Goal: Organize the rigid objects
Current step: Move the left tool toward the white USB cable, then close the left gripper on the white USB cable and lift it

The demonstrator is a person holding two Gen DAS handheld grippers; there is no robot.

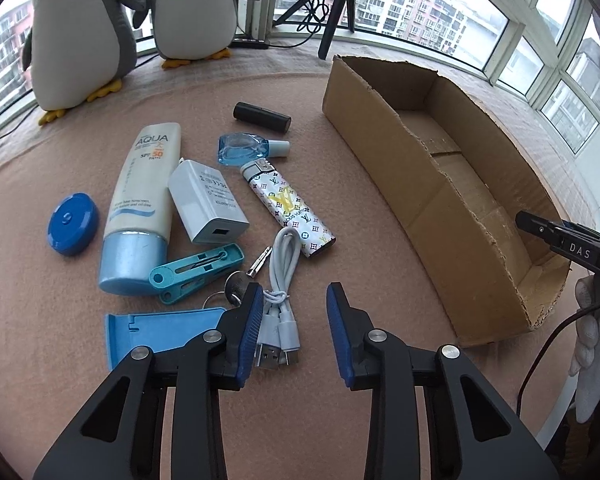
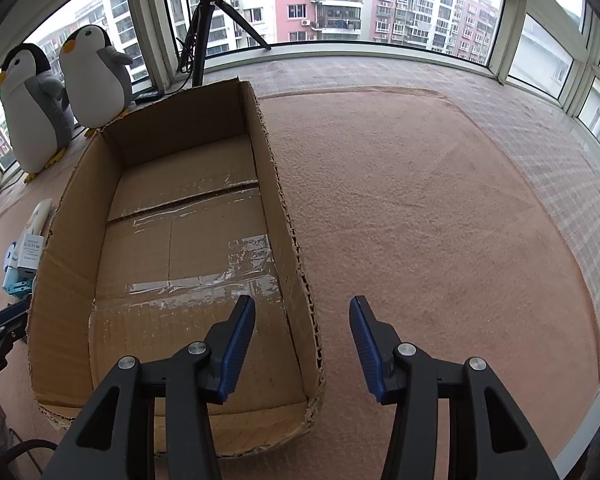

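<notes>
While we hover: left gripper (image 1: 292,292) fingers parted, grasping nothing.
Cable: white USB cable (image 1: 281,280) just beside our left finger (image 1: 249,320), long axis pointing away.
Box: cardboard box (image 1: 384,152) at the blanket's right.
Right gripper (image 2: 302,306): released, straddling the box wall.

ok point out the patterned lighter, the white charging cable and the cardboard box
patterned lighter (image 1: 290,210), left wrist view, middle of its printed body
white charging cable (image 1: 282,276), left wrist view, the bundled loops above the plugs
cardboard box (image 2: 66,240), right wrist view, outer face of its left wall
</notes>
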